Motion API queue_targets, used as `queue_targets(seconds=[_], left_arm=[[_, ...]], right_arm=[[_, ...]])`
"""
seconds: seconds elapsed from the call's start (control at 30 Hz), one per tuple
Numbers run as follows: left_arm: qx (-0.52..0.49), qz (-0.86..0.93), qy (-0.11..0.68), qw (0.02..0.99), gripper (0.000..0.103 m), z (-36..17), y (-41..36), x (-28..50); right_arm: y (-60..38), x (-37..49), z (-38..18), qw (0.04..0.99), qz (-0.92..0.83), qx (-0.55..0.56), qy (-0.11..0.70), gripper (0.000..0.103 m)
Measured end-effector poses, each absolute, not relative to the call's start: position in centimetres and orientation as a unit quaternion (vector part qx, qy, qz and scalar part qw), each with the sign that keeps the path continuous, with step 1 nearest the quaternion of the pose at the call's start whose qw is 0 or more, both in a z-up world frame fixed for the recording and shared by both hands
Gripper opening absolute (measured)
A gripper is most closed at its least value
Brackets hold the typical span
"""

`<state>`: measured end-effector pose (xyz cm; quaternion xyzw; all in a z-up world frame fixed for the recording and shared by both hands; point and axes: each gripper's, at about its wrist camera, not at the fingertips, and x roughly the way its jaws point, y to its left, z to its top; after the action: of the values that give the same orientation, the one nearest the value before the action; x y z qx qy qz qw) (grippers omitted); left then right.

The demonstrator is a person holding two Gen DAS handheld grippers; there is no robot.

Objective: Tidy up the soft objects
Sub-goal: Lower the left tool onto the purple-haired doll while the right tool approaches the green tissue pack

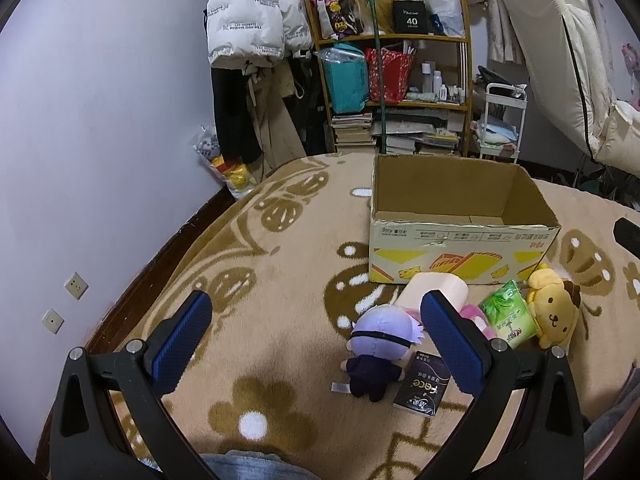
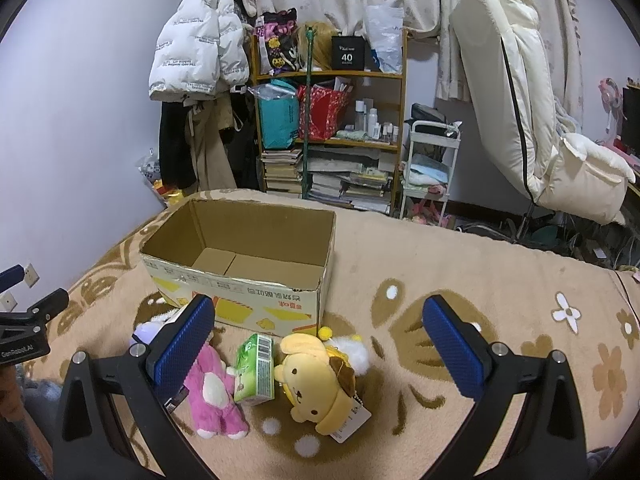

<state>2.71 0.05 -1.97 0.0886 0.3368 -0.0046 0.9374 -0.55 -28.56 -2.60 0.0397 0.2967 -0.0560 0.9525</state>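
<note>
Dim, cool indoor light, probably from overhead. Soft shadows sit under the cardboard box ahead of both grippers. Fisheye bending curves the wall; black vignette fills the corners. Focus stays fairly sharp.

The blanket is showing beige with brown flowers and white dots. The cardboard box is wearing yellow and orange print on a pale front. A yellow dog plush is lying by a green tissue pack and a pink-and-white plush. The lilac-haired doll is dressed in navy beside a black packet. Both grippers' pads are showing blue.
</note>
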Motion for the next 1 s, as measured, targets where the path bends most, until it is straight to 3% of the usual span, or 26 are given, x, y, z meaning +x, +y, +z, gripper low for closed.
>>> queue_targets(seconds=[1.0], left_arm=[[0.072, -0.017, 0.468, 0.88, 0.103, -8.8, -1.1, 10.7]], right_arm=[[-26.2, 6.9, -8.8, 0.907, 0.005, 0.035, 0.42, 0.101]])
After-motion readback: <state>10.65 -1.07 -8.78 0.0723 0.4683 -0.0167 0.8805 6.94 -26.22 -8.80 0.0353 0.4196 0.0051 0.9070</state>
